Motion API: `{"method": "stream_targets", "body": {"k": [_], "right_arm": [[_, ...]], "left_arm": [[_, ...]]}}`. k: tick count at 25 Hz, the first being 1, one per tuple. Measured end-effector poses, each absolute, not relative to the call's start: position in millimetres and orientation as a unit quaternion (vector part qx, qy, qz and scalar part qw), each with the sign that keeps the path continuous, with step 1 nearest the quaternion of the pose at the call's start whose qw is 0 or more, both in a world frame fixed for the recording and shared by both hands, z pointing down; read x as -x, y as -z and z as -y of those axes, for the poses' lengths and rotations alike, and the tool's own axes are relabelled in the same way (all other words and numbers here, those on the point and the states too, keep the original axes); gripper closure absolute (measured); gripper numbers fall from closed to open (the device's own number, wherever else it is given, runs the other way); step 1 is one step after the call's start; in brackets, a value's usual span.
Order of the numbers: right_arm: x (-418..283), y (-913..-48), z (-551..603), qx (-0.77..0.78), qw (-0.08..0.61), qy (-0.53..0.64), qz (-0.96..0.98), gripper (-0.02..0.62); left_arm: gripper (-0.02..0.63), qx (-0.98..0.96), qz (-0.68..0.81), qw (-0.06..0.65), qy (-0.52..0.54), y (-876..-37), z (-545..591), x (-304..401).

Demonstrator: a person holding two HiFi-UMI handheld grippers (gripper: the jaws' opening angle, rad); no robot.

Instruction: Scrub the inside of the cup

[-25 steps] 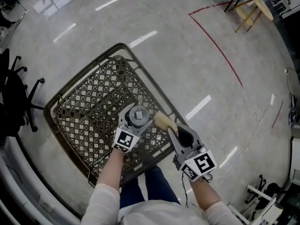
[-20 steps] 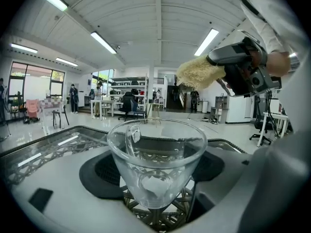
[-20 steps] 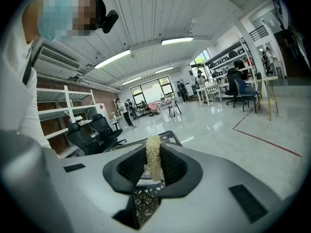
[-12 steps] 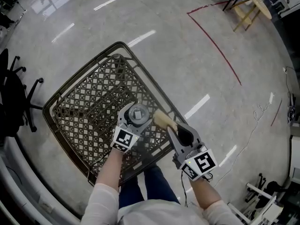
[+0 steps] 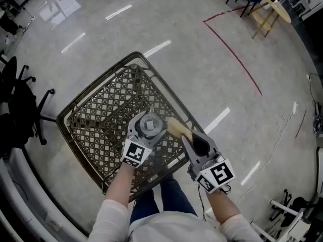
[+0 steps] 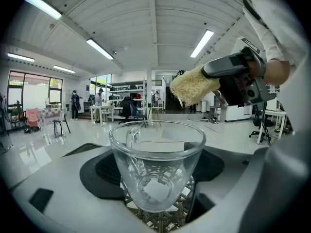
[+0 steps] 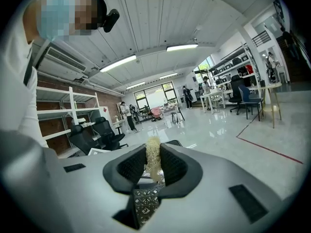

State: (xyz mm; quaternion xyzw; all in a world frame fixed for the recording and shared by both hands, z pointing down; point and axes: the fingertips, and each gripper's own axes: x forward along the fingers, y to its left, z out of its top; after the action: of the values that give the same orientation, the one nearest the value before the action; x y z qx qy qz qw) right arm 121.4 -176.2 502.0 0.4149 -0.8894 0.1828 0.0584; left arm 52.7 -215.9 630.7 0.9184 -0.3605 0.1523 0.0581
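Above woven wicker table (image 5: 96,110) on glossy grey floor (image 5: 202,59): holds clear, handled glass cup (image 6: 146,149) upright, clamped in left gripper (image 6: 155,181); pinches pale fibrous scrubber (image 7: 153,154) in right gripper (image 7: 152,173), just beside rim, apart.

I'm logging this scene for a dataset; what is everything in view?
glass cup: one, clear, empty, in the left gripper's jaws
fibrous scrubber: one, pale yellow, in the right gripper's jaws, beside the cup, not inside it
woven lattice table: one, brown, under both grippers
office chair: one, black, far left
wooden stool: one, light wood, top right
floor line: one, red, upper right
left gripper: grey, closed on the cup
right gripper: grey, closed on the scrubber
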Motion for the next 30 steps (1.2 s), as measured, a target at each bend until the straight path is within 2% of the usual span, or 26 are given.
{"method": "stream_targets", "body": {"k": [16, 30], "right_arm": [[-83, -420, 135, -0.394, 0.036, -0.130, 0.909, 0.506], [-48, -367, 87, -0.362, 0.030, -0.090, 0.928, 0.506]], "left_arm": [[0.222, -0.908, 0.373, 0.012, -0.193, -546, 178, -10], [0.222, -0.915, 0.363, -0.031, -0.174, -470, 130, -6]]}}
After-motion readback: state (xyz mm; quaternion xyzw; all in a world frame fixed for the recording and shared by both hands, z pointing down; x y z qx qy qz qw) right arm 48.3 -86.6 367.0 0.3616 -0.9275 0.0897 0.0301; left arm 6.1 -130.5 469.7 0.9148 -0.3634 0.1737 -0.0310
